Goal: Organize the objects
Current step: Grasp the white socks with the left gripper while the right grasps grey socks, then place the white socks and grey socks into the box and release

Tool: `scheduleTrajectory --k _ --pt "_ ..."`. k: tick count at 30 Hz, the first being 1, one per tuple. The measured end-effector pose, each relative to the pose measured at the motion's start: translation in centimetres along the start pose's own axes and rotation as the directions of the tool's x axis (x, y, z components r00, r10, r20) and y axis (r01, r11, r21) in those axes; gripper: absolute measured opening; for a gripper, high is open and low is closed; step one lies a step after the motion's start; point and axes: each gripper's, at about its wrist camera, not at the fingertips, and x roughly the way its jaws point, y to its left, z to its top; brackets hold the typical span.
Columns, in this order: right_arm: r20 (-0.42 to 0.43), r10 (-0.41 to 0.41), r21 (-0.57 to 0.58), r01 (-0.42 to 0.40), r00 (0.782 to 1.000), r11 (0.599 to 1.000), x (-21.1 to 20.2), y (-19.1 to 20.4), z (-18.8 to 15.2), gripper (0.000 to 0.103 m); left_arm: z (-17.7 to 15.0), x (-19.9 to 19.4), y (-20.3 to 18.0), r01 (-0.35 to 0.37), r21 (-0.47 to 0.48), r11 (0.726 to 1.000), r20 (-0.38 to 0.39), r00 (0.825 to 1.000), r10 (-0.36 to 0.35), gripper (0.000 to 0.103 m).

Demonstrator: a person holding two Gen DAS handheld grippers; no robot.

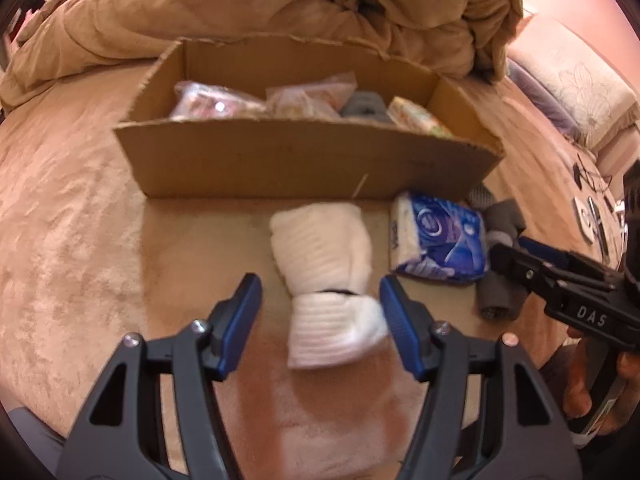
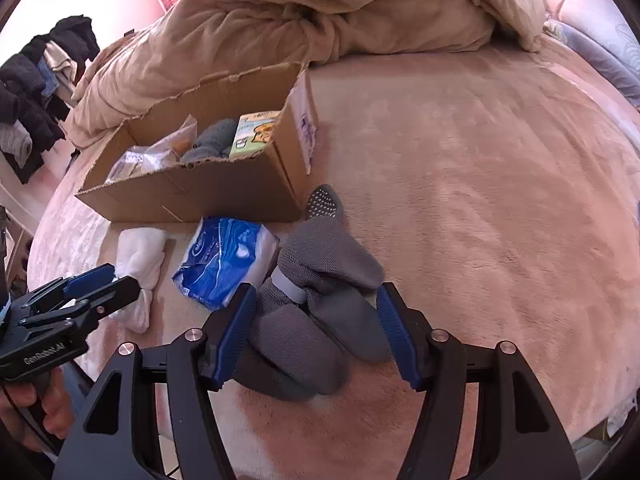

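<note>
Grey socks [image 2: 308, 320], banded, between spread jaws.

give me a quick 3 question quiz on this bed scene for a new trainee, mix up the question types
1. True or false: the white socks are already inside the cardboard box.
2. Which item lies between the open fingers of the right gripper?
A. the blue tissue pack
B. the grey socks
C. the blanket
3. Fill in: on the bed, the tissue pack lies between the white socks and the ____ socks.

Key
1. False: they lie on the bed in front of the box, between the open fingers of the left gripper.
2. B
3. grey
</note>
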Motion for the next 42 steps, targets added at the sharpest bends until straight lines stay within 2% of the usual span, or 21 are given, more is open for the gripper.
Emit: scheduleTrajectory --k 2,4,5,6,7,9,25,42 --pt "-0.013 0.004 -0.019 -0.004 1.0 1.0 0.6 0.5 0.0 0.066 -0.2 0.5 -0.2 -0.011 0.022 1.0 -0.003 1.0 0.012 0.061" --pt "-0.017 -0.004 -0.042 0.004 1.0 0.999 0.9 1.1 -0.1 0.058 -0.3 0.6 -0.4 -0.016 0.035 0.999 0.005 1.0 0.016 0.056" --pt "-0.015 0.001 -0.049 -0.002 1.0 0.999 0.9 1.2 -0.2 0.044 -0.3 0.6 -0.4 -0.013 0.037 0.999 0.006 1.0 0.013 0.053" --pt "-0.013 0.01 -0.053 -0.011 1.0 0.999 0.9 1.4 -0.2 0.034 -0.3 0.5 -0.4 -0.008 0.037 0.999 0.006 1.0 0.008 0.052" --pt "-0.01 0.013 -0.054 -0.014 1.0 0.998 0.8 1.5 -0.3 0.033 -0.4 0.4 -0.4 -0.002 0.039 0.999 0.007 1.0 0.001 0.046" --pt "-0.004 0.012 -0.059 -0.012 1.0 0.998 0.6 1.6 -0.3 0.026 -0.5 0.1 -0.5 0.007 0.05 0.999 0.004 1.0 -0.008 0.042" --pt "0.073 -0.026 -0.058 0.031 0.997 0.998 -4.7 2.6 -0.4 0.023 -1.2 -6.4 -0.5 0.046 0.05 0.998 0.077 0.996 -0.05 0.04" --pt "0.156 0.043 -0.082 -0.031 0.987 0.996 -9.8 6.1 1.6 0.023 0.2 -13.4 1.8 0.053 0.047 0.998 0.181 0.982 -0.06 0.04"
